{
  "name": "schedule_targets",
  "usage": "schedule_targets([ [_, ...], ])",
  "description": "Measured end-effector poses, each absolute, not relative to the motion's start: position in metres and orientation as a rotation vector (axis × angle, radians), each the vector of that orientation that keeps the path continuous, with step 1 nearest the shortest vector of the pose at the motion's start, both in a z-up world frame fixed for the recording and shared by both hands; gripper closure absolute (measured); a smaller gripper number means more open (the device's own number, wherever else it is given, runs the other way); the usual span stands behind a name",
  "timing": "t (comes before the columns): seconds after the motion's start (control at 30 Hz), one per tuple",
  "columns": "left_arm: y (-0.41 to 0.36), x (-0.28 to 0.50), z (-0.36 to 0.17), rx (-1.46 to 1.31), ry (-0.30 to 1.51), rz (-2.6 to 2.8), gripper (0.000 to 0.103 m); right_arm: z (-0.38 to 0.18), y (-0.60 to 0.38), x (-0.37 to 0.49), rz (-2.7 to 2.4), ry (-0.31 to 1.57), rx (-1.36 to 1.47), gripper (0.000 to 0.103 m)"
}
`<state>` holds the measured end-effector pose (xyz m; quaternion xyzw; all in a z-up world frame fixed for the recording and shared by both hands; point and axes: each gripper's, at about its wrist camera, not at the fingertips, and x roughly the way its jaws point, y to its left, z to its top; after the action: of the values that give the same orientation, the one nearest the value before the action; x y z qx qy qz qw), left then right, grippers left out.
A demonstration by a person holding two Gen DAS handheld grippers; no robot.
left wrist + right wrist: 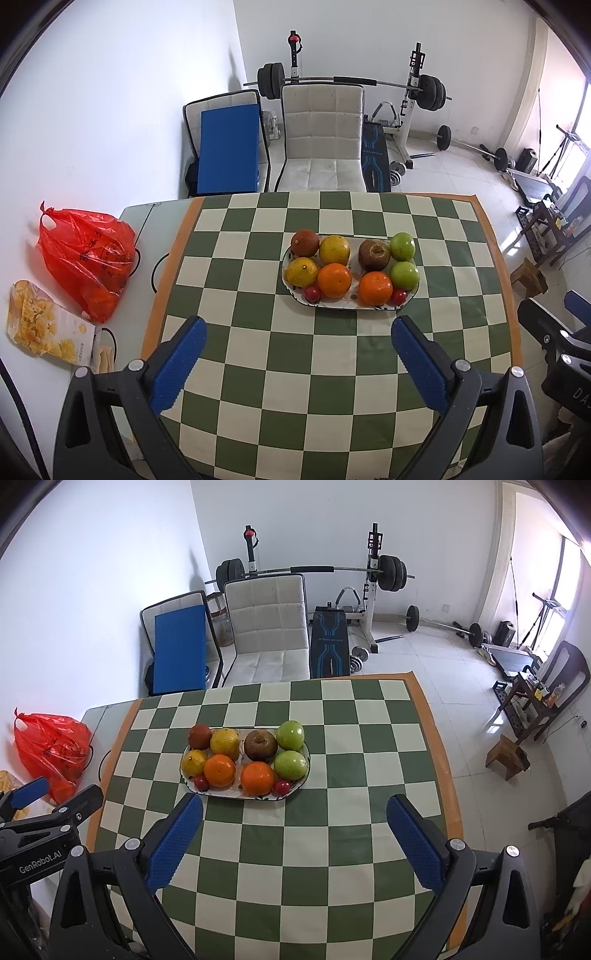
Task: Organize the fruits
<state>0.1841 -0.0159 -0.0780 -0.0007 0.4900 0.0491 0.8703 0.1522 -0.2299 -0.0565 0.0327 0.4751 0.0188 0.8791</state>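
An oval plate (291,291) of oranges, green apples and cherry tomatoes sits mid-tablecloth (332,369). The left gripper (298,332) and right gripper (294,810) hover near the tablecloth's near edge, jaws wide and empty.

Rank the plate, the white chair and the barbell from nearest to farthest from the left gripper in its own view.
From the left gripper:
1. Plate, on the checkered cloth just ahead.
2. White chair, behind the table's far edge.
3. Barbell, on its rack by the back wall.

Oranges hide part of each small red fruit (312,293)
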Motion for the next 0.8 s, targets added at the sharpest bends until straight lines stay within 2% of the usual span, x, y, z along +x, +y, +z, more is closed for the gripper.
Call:
schedule_targets([
  [0.8,-0.025,0.1753,-0.0709,0.008,1.0,0.093,0.001,-0.0571,-0.2316,0.1489,0.042,0.99,0.071,0.001],
])
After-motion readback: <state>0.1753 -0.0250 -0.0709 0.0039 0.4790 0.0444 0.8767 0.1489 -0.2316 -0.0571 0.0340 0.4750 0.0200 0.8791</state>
